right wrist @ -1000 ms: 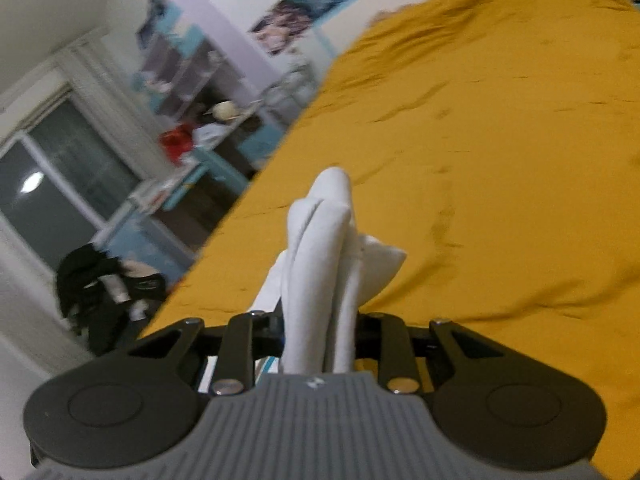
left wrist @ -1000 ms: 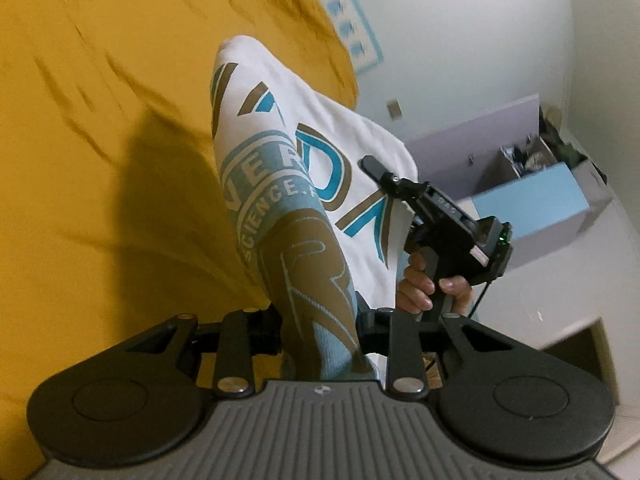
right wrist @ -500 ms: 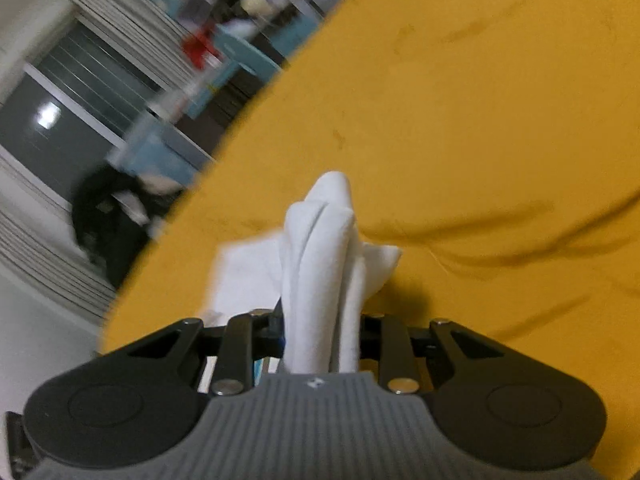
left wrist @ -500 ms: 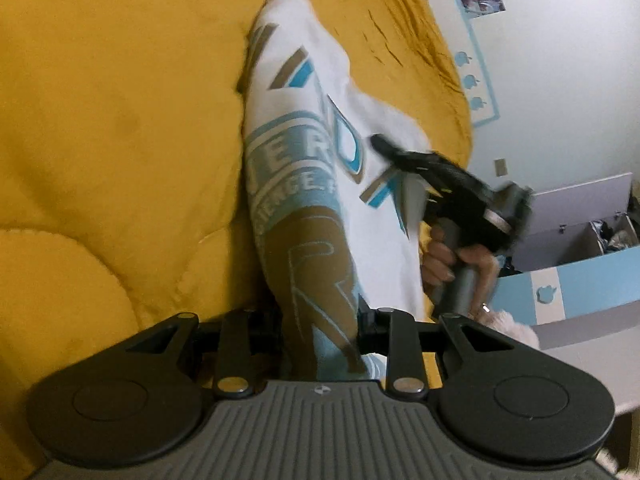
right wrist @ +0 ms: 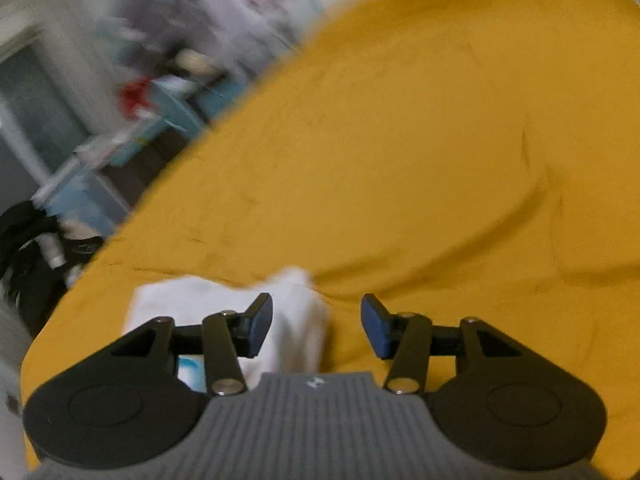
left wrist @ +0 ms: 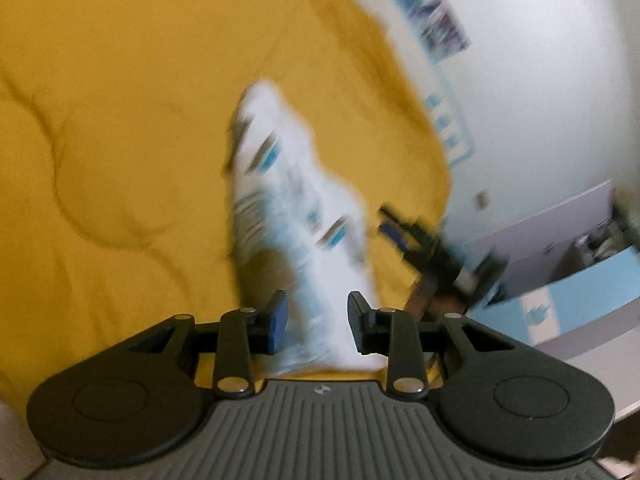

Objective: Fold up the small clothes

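Note:
A white shirt with teal and brown print stretches away from me over the yellow blanket, badly blurred. Its near end runs between the pads of my left gripper, which stays shut on it. In the left wrist view my right gripper is a dark smear to the right of the shirt, with a hand under it. In its own view the right gripper has its jaws opening. The white bunch of shirt sags by the left pad, and the right pad is clear of it.
The yellow blanket covers the whole bed, and its edge runs diagonally at left. Beyond it are blurred shelves and dark things on the floor. A blue and white cabinet stands by the wall.
The right jaws have spread apart and the white bunch they pinched has slumped onto the blanket. Both grippers have swung sideways and lower over the bed, and the shirt now lies flatter.

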### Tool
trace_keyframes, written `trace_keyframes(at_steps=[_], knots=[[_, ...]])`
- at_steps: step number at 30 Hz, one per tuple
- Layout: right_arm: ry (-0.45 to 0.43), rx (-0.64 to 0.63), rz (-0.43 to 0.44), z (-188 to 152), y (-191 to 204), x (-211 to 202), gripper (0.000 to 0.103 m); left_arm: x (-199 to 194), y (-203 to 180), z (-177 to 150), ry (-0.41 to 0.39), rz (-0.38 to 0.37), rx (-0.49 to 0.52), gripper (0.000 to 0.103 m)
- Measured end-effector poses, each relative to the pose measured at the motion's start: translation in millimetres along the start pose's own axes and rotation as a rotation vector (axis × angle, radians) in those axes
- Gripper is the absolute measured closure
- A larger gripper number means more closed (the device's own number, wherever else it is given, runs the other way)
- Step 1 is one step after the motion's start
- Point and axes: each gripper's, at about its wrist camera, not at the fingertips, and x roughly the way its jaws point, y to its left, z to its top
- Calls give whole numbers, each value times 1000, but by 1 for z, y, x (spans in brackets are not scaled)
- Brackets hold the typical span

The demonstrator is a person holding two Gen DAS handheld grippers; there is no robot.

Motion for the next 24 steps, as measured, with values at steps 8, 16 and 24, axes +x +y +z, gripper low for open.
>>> trace_keyframes(at_steps=[8, 16, 24], knots=[[108, -217, 76, -15, 42, 38, 58, 51, -22, -11, 76, -9, 98, 67], [165, -166, -40, -30, 18, 81, 59, 61, 12, -40, 92, 173, 162, 93], [57, -99, 6, -21, 31, 6, 63, 48, -12, -40, 52, 181, 208, 92]])
